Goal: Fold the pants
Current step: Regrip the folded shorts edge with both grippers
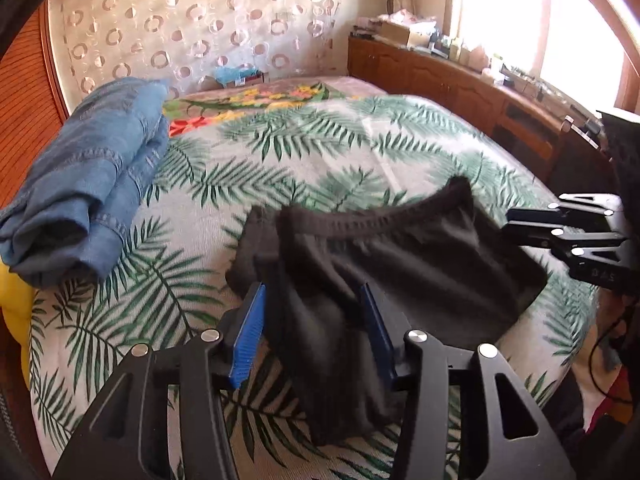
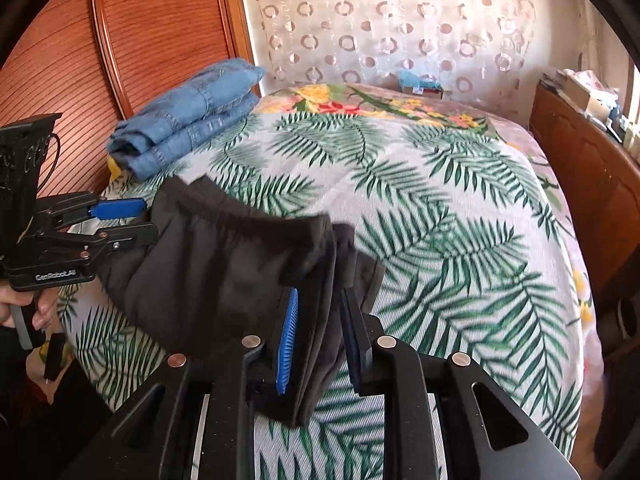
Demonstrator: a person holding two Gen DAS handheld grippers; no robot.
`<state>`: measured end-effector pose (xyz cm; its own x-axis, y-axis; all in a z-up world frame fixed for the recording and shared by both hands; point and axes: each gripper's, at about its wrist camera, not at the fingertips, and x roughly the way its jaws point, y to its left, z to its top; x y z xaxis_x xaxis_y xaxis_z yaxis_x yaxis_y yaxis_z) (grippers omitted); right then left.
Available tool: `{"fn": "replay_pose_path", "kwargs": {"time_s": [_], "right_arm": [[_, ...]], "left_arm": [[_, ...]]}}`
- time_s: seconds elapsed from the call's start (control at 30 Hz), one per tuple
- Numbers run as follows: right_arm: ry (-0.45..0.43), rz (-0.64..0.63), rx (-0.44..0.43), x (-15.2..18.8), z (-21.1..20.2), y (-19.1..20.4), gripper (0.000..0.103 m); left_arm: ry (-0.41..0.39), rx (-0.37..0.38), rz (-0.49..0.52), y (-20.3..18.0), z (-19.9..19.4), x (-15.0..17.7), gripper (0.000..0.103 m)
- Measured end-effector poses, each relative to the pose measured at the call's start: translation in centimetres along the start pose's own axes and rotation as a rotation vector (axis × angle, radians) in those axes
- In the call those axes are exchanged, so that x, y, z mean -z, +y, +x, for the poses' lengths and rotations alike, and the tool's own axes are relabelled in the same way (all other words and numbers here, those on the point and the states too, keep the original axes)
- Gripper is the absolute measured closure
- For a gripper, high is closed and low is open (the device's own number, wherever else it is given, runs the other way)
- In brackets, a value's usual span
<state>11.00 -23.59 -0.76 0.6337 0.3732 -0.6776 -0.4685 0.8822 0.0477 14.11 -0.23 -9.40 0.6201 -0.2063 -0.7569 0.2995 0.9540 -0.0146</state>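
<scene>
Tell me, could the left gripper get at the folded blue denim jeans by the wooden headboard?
Probably yes: the jeans lie uncovered on the bedspread, but the left gripper has black pants between its fingers.

Bed point(image 1: 320, 152) with palm-leaf cover; black pants point(image 1: 400, 264) near edge, folded blue jeans point(image 1: 100, 184) by headboard

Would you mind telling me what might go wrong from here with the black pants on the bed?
1. The black pants lie bunched between the left gripper pads, which stand apart; a pinch now might catch too few layers and spoil the fold.
2. The right gripper straddles the other end, also loosely; the cloth may slip out.
3. The pants' near end lies close to the leaf-print bedspread edge and might slide off.
</scene>
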Motion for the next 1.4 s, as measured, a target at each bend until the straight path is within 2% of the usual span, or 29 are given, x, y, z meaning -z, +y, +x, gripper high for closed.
{"fn": "replay_pose_path", "kwargs": {"time_s": [0.17,0.2,0.23,0.33,0.5,0.7,0.8,0.87,0.9,0.93,1.03,1.3,1.4], "right_arm": [[0.037,-0.056,0.014,0.4,0.2,0.6,0.081],[0.040,-0.060,0.018,0.5,0.2,0.5,0.094],[0.039,-0.062,0.027,0.5,0.1,0.4,0.101],[0.016,-0.039,0.060,0.5,-0.7,-0.8,0.101],[0.030,0.018,0.016,1.2,-1.0,-1.9,0.101],[-0.008,0.038,0.004,0.6,-1.6,-2.2,0.101],[-0.031,0.033,0.022,0.6,-1.8,-1.8,0.094],[-0.040,0.037,0.021,0.4,-1.8,-1.7,0.084],[-0.038,0.042,0.019,0.3,-1.6,-1.7,0.072],[-0.037,0.048,0.016,0.1,-1.4,-1.7,0.065],[-0.032,0.054,0.000,-0.5,-0.5,-1.7,0.062],[0.009,0.071,0.062,-1.0,2.0,-2.1,0.055],[0.001,0.075,0.054,-0.6,2.3,-2.1,0.051]], "left_arm": [[0.025,-0.004,-0.014,0.3,1.0,0.6,0.053],[0.023,-0.002,-0.018,0.3,0.9,0.8,0.053],[0.022,-0.001,-0.018,0.3,0.9,0.8,0.053],[0.019,0.000,-0.014,0.4,1.1,0.9,0.053],[0.003,0.007,-0.021,0.5,1.1,1.1,0.053],[-0.019,0.006,-0.016,0.4,0.9,1.4,0.053],[-0.038,0.000,-0.009,0.3,0.8,1.7,0.052],[-0.042,-0.001,-0.016,0.4,0.8,1.7,0.051],[-0.042,0.000,-0.018,0.4,0.8,1.8,0.051],[-0.044,-0.001,-0.019,0.4,0.8,1.8,0.051],[-0.046,-0.001,-0.022,0.4,0.7,1.8,0.051],[-0.050,0.004,-0.033,0.6,0.7,1.9,0.051],[-0.051,0.006,-0.036,0.5,0.7,2.1,0.051]]}}
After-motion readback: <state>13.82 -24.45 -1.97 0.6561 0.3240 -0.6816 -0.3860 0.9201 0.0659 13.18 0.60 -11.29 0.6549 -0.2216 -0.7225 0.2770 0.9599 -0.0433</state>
